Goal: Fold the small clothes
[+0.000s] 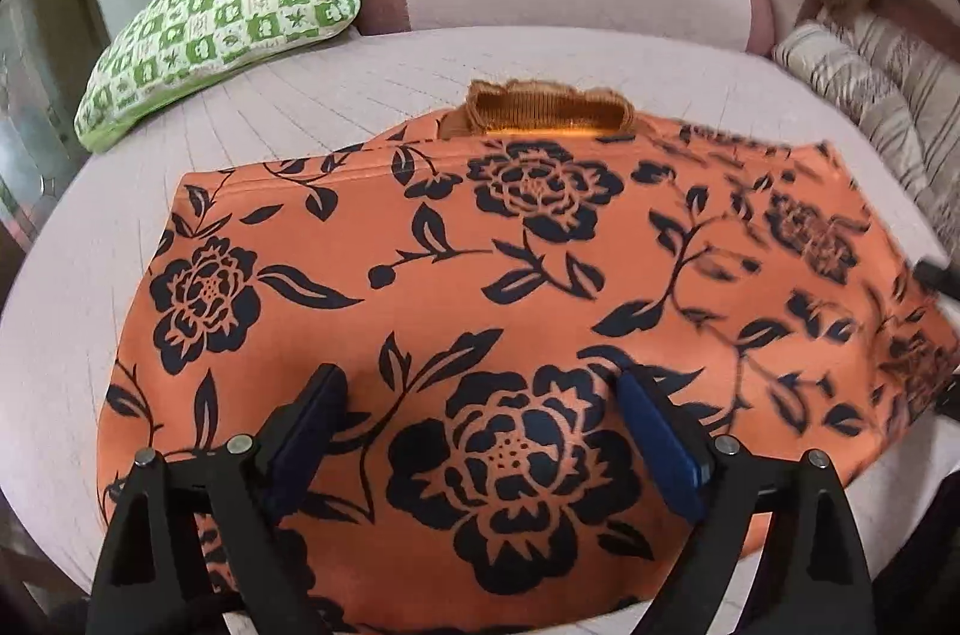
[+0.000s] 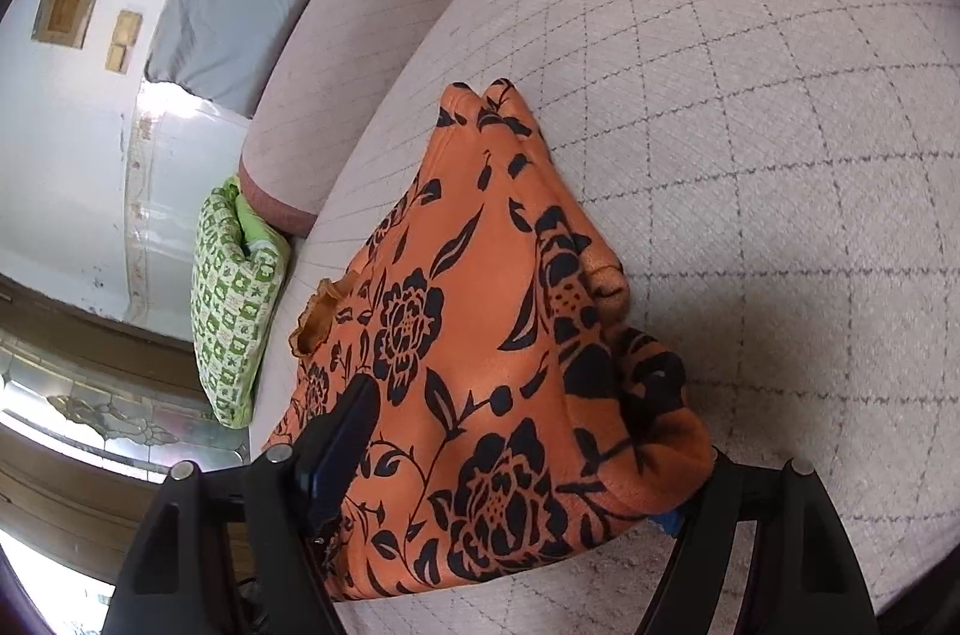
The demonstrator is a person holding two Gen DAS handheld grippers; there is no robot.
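Folding the orange flowered garment (image 1: 480, 275), spread on the quilted cushion (image 2: 750, 95) near its front edge, goes best if the left gripper (image 1: 480, 383), fingers apart, pins the middle while the right gripper (image 2: 528, 431), seemingly spread around a bunched edge, carries it over evenly.

No readable text, labels, brands or numbers anywhere (green checkered pillow (image 1: 228, 17) carries small motifs, too blurred to read).

Quilted pale sofa seat (image 2: 750, 95), green checked cushion (image 1: 234, 17), bluish-white wall (image 2: 54, 125)
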